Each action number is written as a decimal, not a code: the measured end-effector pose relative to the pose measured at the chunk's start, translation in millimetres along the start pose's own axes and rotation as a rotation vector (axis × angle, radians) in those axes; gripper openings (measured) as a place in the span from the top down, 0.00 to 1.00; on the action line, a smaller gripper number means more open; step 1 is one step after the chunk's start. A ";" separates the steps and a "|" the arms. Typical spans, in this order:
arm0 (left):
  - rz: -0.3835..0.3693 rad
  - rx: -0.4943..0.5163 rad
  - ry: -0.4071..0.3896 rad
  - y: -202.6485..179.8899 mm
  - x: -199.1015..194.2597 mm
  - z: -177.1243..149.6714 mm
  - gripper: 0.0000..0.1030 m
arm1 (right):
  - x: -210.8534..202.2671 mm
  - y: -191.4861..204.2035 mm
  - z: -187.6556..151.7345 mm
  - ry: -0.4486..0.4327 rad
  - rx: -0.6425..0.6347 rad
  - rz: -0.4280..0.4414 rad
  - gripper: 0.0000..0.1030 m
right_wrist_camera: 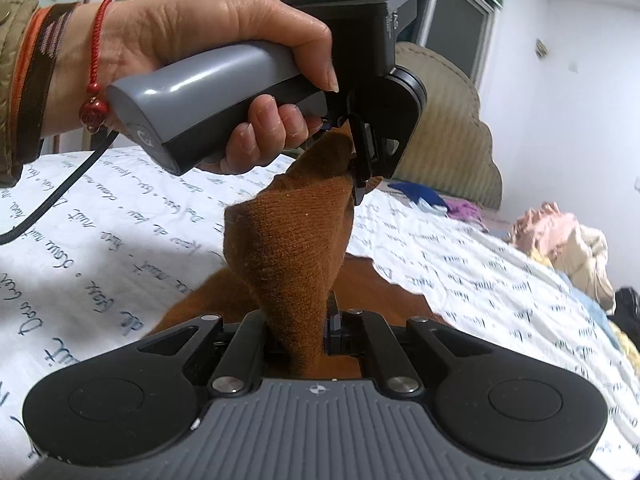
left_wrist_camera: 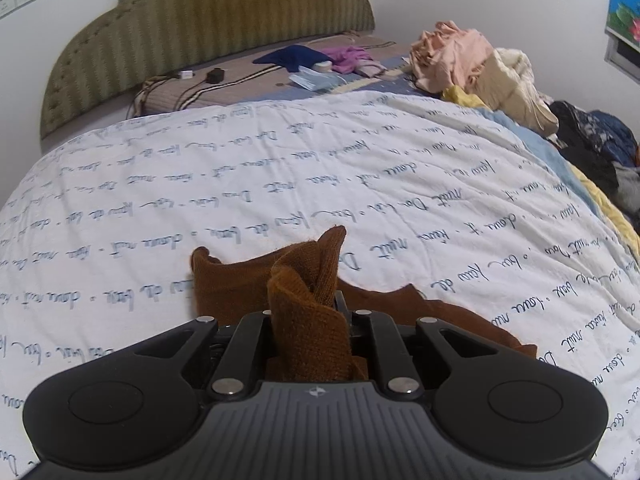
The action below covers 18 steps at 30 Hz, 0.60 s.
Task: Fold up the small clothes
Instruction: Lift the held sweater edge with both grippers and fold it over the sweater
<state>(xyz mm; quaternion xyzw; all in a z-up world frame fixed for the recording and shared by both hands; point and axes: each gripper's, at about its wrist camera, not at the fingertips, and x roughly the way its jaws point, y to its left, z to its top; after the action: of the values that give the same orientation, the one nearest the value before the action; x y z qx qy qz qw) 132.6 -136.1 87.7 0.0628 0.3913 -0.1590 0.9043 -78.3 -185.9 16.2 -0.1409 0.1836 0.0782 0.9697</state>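
left gripper (left_wrist_camera: 310,320): i see my jaws clenched on a bunched fold of the brown cloth (left_wrist_camera: 304,292), low centre of the left view; a flap of it stands up past the fingers.
right gripper (right_wrist_camera: 316,332): my jaws pinch another part of the same cloth, low centre of the right view.
cloth: brown knit, partly lifted. in the right view it stretches from my right jaws up to the left gripper (right_wrist_camera: 362,160) at mid frame, taut between the two. the rest lies on the sheet (left_wrist_camera: 280,168) under both tools.
hand (right_wrist_camera: 192,52): upper left of the right view, wrapped round the grey handle (right_wrist_camera: 208,92) of the left tool, red cord on the wrist.
sheet: white with blue script, fills the middle of both views.
headboard (left_wrist_camera: 200,20): olive, striped, upper left of the left view.
pile (left_wrist_camera: 468,60): pink and cream clothes, upper right of the left view, well apart from the cloth.
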 end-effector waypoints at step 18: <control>-0.010 0.091 0.076 -68.3 46.3 -6.5 0.87 | 1.9 -45.2 -32.0 0.073 0.167 0.001 0.91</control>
<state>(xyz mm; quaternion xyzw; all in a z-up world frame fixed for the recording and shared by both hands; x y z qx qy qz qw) 134.9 -209.9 50.4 0.1079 0.4180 -0.1786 0.8841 -78.1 -238.2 -2.1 -0.0622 0.2250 0.0579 0.9706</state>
